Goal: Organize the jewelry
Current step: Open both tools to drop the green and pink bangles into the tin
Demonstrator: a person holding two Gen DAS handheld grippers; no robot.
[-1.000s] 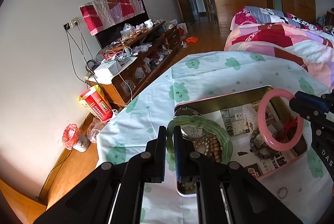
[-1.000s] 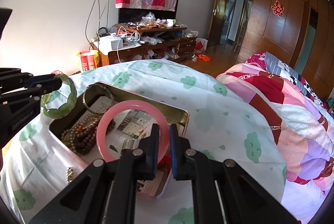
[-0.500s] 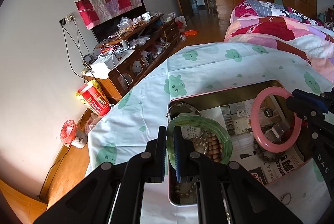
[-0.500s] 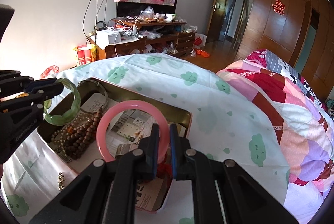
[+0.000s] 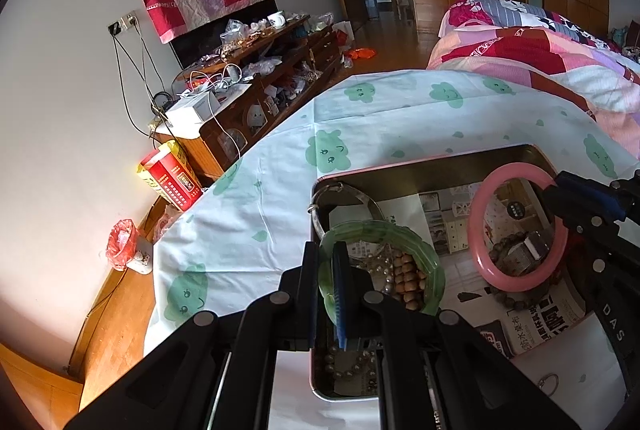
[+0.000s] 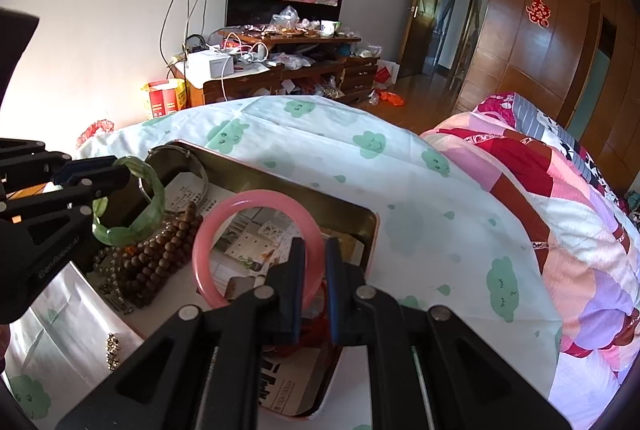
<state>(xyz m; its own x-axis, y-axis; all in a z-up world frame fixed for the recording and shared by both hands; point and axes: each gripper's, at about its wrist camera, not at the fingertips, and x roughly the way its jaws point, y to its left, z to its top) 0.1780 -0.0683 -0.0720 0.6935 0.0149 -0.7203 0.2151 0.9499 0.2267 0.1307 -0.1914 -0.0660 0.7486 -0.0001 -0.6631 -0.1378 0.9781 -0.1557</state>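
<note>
My left gripper [image 5: 325, 262] is shut on a green jade bangle [image 5: 430, 262] and holds it low over the left end of an open metal tin [image 5: 424, 165]. My right gripper [image 6: 314, 254] is shut on a pink bangle [image 6: 240, 201] and holds it over the tin's right part [image 6: 352, 207]. The pink bangle [image 5: 516, 280] and the right gripper [image 5: 560, 189] show in the left wrist view. The green bangle [image 6: 154, 205] and the left gripper [image 6: 116, 171] show in the right wrist view. Brown bead strings [image 6: 160, 258] and a silver bangle [image 5: 348, 191] lie in the tin.
The tin sits on a white cloth with green clouds [image 5: 360, 117]. A small metal ring [image 5: 547, 384] and a gold beaded piece [image 6: 112, 350] lie on the cloth beside the tin. A patchwork quilt [image 6: 560, 197] lies to the right. A cluttered wooden cabinet [image 6: 280, 69] stands behind.
Both grippers have come down closer to the tin with their bangles held. The green bangle is now lower over the beads.
</note>
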